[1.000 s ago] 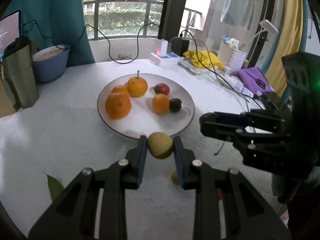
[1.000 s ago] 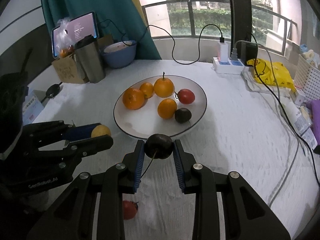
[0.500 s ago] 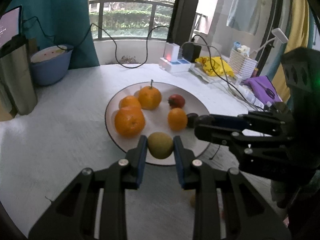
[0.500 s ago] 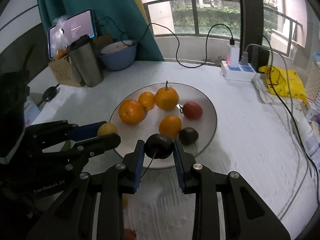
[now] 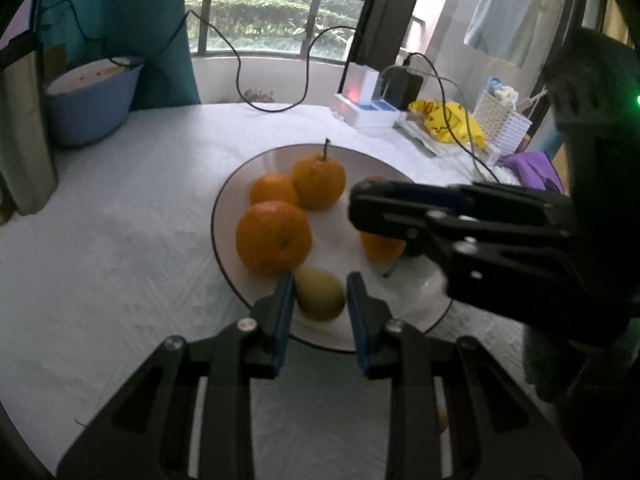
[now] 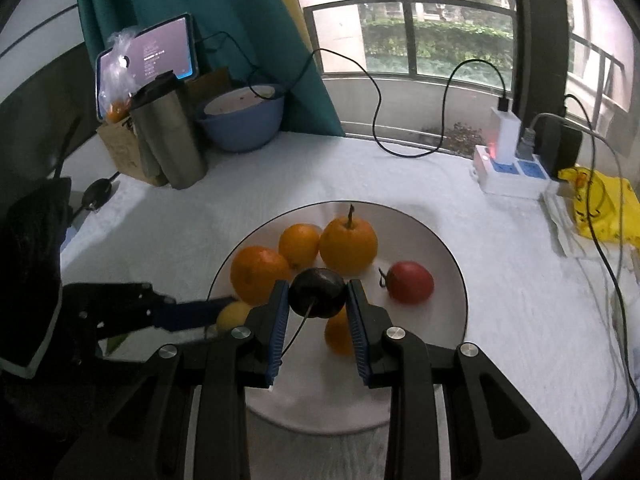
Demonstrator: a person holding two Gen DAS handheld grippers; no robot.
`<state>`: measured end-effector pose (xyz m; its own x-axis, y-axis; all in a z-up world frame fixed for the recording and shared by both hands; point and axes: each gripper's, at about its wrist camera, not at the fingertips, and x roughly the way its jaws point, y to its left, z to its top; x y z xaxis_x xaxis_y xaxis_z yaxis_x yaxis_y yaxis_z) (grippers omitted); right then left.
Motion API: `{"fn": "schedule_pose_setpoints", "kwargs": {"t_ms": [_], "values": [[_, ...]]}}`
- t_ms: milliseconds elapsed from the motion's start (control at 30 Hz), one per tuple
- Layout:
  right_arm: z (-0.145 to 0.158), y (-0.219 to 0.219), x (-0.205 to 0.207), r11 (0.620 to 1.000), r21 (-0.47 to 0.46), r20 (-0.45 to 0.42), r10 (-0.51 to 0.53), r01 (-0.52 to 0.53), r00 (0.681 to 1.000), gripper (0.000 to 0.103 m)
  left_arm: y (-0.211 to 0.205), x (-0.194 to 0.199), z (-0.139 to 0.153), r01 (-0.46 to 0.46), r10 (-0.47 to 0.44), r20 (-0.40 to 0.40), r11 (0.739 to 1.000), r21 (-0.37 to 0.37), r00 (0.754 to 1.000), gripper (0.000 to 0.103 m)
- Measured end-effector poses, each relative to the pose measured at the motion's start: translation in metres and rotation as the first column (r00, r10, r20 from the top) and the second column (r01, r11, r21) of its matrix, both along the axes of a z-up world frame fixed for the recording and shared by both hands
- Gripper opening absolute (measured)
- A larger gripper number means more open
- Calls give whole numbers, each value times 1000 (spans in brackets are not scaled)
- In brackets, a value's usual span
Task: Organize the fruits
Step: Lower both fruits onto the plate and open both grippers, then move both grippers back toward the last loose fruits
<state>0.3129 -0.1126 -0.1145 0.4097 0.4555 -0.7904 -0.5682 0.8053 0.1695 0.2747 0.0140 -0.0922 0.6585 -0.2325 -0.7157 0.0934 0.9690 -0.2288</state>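
My left gripper (image 5: 320,294) is shut on a yellow-green fruit (image 5: 319,295) held over the near rim of the white plate (image 5: 224,200). The plate carries several orange fruits, the largest (image 5: 273,238) just beyond my left fingertips. My right gripper (image 6: 318,294) is shut on a dark round fruit (image 6: 317,293) with a thin stem, above the plate (image 6: 448,320) near an orange (image 6: 257,274). A red fruit (image 6: 411,282) lies on the plate's right side. The right gripper's body crosses the left wrist view and hides part of the plate. The left gripper (image 6: 224,312) shows at the plate's left edge.
A blue bowl (image 6: 242,122), a steel tumbler (image 6: 170,136) and a cardboard box stand at the back left. A power strip (image 6: 510,170) with cables, a yellow bag (image 6: 600,204) and a white basket (image 5: 502,120) line the back right. White cloth covers the table.
Both grippers have moved forward over the plate, each still holding its fruit. The plate and oranges now look larger and nearer in both views.
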Motion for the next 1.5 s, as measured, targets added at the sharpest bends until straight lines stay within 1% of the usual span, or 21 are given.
{"fn": "schedule_pose_setpoints", "kwargs": {"t_ms": [200, 400, 467, 567, 733, 1167, 1500], "values": [[-11, 9, 7, 1000, -14, -13, 9, -9, 1000, 31, 1, 0, -1, 2, -1, 2, 1000, -20, 1000, 28], [-10, 11, 5, 999, -32, -10, 4, -5, 1000, 31, 2, -6, 2, 3, -3, 5, 1000, -25, 1000, 29], [-7, 10, 3, 999, -35, -7, -4, 3, 1000, 34, 2, -8, 3, 2, -2, 10, 1000, -25, 1000, 30], [-1, 8, -2, 999, -39, 2, -9, 9, 1000, 34, 1, -13, 5, -1, 1, 13, 1000, -27, 1000, 30], [10, 1, -15, 999, -45, 20, -22, 23, 1000, 34, 0, -24, 11, -4, 5, 23, 1000, -28, 1000, 31], [33, -22, -61, 996, -60, 52, -67, 70, 996, 34, -1, -67, 27, -12, 13, 64, 1000, -26, 998, 31], [28, -32, -102, 994, -64, 18, -87, 88, 996, 34, -10, -91, 27, 4, -2, 67, 1000, -30, 998, 31]]}}
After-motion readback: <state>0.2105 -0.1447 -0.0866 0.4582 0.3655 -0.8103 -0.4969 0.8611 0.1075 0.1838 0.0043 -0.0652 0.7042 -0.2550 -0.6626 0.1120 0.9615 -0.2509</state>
